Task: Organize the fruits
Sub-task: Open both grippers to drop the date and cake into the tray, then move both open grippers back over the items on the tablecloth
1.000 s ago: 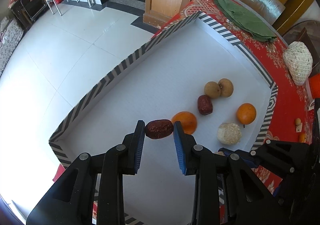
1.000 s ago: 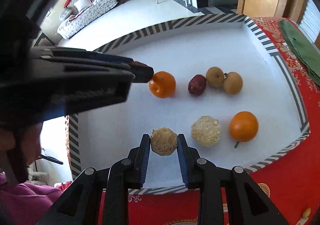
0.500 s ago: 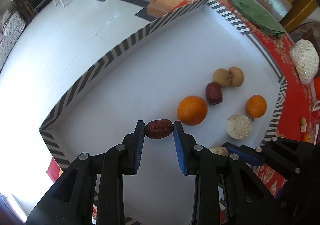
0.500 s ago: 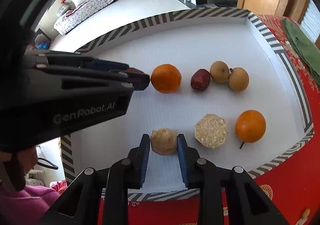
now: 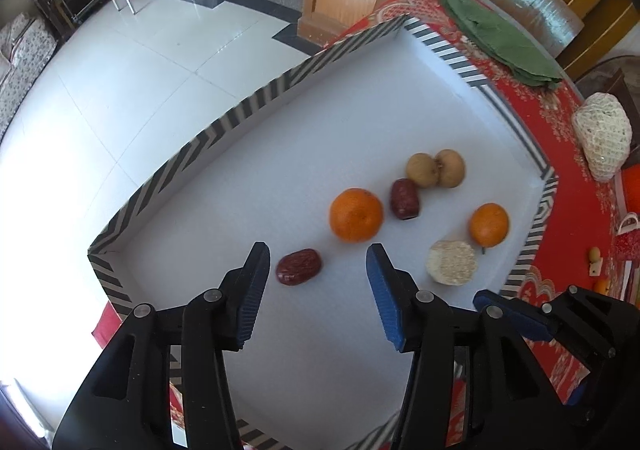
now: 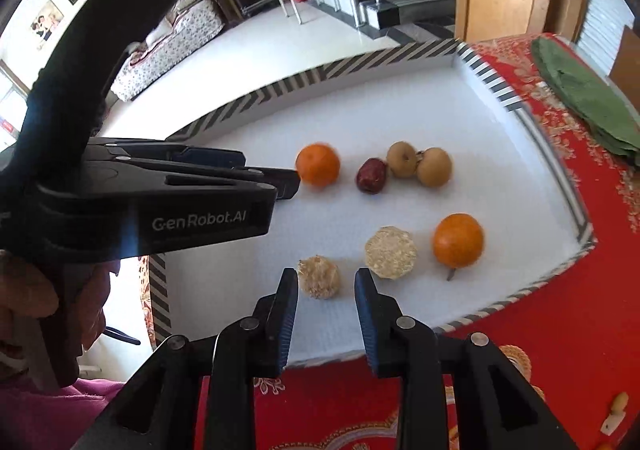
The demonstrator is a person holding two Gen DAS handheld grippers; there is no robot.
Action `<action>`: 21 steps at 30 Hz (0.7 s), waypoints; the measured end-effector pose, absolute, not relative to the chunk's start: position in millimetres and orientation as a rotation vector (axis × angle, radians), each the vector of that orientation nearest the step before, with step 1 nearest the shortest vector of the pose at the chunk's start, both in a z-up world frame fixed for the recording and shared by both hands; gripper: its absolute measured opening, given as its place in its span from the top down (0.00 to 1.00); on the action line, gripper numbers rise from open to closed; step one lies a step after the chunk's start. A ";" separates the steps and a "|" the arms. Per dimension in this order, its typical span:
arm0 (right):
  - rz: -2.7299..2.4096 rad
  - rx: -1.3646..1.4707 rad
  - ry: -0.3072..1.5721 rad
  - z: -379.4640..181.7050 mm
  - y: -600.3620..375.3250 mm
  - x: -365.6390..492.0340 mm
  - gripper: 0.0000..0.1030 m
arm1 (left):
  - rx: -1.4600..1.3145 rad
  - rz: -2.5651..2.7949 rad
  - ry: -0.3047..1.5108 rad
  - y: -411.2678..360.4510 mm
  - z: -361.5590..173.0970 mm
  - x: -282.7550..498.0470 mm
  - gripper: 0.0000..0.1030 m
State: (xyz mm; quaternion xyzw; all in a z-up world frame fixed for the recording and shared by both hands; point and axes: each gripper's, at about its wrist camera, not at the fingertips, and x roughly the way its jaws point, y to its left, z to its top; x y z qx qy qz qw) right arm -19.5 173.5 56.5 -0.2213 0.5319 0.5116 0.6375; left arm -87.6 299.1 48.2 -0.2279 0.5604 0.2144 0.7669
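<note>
The left tool (image 5: 316,264) has just spread open, freeing the wrinkled dark-red date (image 5: 298,267), now lying crosswise nearer its left finger; the right tool (image 6: 326,290) is also parted.

We log, L wrist view: left gripper (image 5: 316,282), jaws just opened wide, red date (image 5: 298,267) lying loose betw. them, nearer the L pad. White tray (image 5: 224,126) w/ striped rim also holds large orange (image 5: 356,215), 2nd date (image 5: 405,199), two brown fruits touching (image 5: 436,169), small orange (image 5: 489,225), pale netted fruit (image 5: 452,263).
</note>
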 end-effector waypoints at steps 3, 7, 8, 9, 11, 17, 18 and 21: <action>1.145 -0.479 1.202 63.0 161.3 -14.3 0.72 | -0.479 0.453 1.205 291.6 54.9 -85.1 0.51; 1.102 -0.449 1.188 67.6 140.7 -6.8 0.72 | -0.459 0.423 1.189 278.0 63.2 -80.1 0.51; 1.093 -0.439 1.186 69.9 135.1 -5.9 0.72 | -0.453 0.418 1.186 274.3 64.7 -78.9 0.51; 1.084 -0.430 1.184 72.8 130.1 -3.2 0.72 | -0.446 0.409 1.183 270.6 66.8 -77.4 0.51; 1.061 -0.418 1.176 78.1 120.3 1.4 0.72 | -0.437 0.392 1.179 263.5 70.0 -75.1 0.51; 1.005 -0.387 1.154 87.2 94.9 8.2 0.71 | -0.394 0.329 1.174 236.0 75.9 -63.2 0.51; 0.994 -0.382 1.151 88.2 90.5 9.9 0.71 | -0.387 0.315 1.175 230.9 76.7 -61.0 0.51; 0.965 -0.361 1.141 91.4 74.9 14.7 0.70 | -0.361 0.280 1.174 215.0 78.8 -53.6 0.51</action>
